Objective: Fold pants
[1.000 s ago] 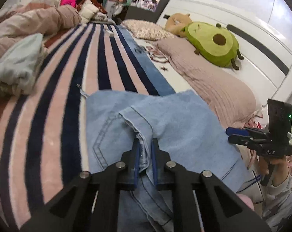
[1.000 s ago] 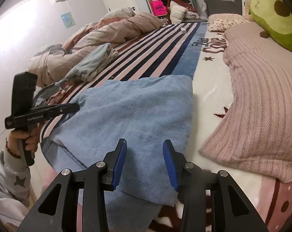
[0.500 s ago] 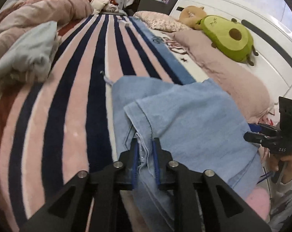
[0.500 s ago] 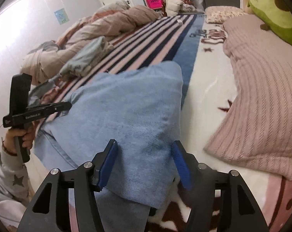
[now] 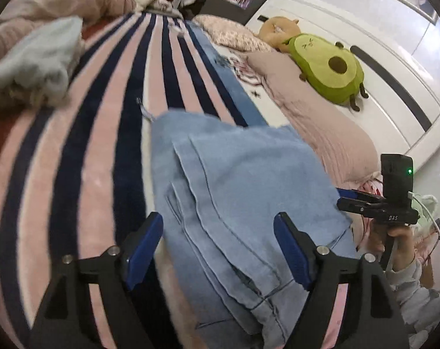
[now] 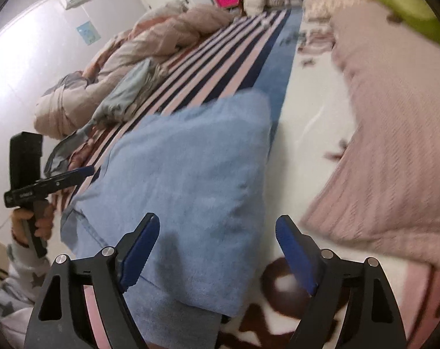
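Light blue denim pants lie folded in layers on the striped bed cover; they also show in the right wrist view. My left gripper is wide open and empty, just above the near stacked edges of the pants. My right gripper is wide open and empty over the near right corner of the pants. Each gripper shows in the other's view, the right one at the right and the left one at the left.
A pink and navy striped blanket lies under the pants. A pink knitted blanket lies to the right. An avocado plush rests by the white headboard. A heap of bedding and clothes is at the far left.
My left gripper has let go of the pants' edge and opened wide; the fold now lies flat. My right gripper has opened wider and moved slightly forward over the pants.
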### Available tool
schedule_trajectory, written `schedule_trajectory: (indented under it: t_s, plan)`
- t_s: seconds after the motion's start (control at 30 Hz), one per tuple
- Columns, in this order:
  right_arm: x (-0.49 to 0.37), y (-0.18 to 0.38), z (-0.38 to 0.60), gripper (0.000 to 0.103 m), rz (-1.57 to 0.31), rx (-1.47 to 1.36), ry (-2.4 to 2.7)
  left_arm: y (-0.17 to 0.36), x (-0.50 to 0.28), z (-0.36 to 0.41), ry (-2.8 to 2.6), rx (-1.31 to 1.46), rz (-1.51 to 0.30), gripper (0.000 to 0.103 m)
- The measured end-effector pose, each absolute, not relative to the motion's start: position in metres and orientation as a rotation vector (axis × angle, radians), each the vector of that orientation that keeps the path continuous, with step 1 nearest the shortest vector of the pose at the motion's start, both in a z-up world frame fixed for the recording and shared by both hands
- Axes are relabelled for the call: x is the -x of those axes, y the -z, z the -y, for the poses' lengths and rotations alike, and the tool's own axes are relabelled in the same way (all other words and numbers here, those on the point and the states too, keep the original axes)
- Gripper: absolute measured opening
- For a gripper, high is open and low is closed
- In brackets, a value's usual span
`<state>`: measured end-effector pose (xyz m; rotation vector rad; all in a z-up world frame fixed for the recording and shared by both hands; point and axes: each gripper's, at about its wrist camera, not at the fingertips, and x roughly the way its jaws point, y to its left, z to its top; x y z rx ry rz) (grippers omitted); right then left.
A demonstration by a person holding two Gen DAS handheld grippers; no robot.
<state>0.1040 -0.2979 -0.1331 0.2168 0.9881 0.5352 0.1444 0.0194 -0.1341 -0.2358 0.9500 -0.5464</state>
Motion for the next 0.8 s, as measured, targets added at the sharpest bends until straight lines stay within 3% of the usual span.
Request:
schedule_trajectory:
  t_s: [0.23,0.27,0.3,0.4,0.53,0.8]
  plan:
    - [-0.111,0.156,0.292,0.079,-1.028,-0.298,-0.604,0.168,-0.153,-0.009,0.573,0.298,-1.02,0.075]
    - [-0.112,0.157,0.291,0.077,-1.027,-0.303,-0.613,0.17,-0.153,-0.009,0.576,0.308,-1.019,0.075]
    - [-0.113,0.158,0.289,0.069,-1.029,-0.312,-0.63,0.171,-0.154,-0.008,0.58,0.32,-1.015,0.072]
    - [-0.116,0.16,0.281,0.05,-1.032,-0.331,-0.668,0.171,-0.157,-0.002,0.578,0.319,-1.012,0.054]
    - [-0.115,0.152,0.276,0.043,-0.996,-0.31,-0.67,0.163,-0.156,0.002,0.556,0.296,-0.984,0.033]
    - [-0.106,0.125,0.272,0.027,-0.904,-0.267,-0.679,0.14,-0.15,0.002,0.514,0.231,-0.912,0.017]
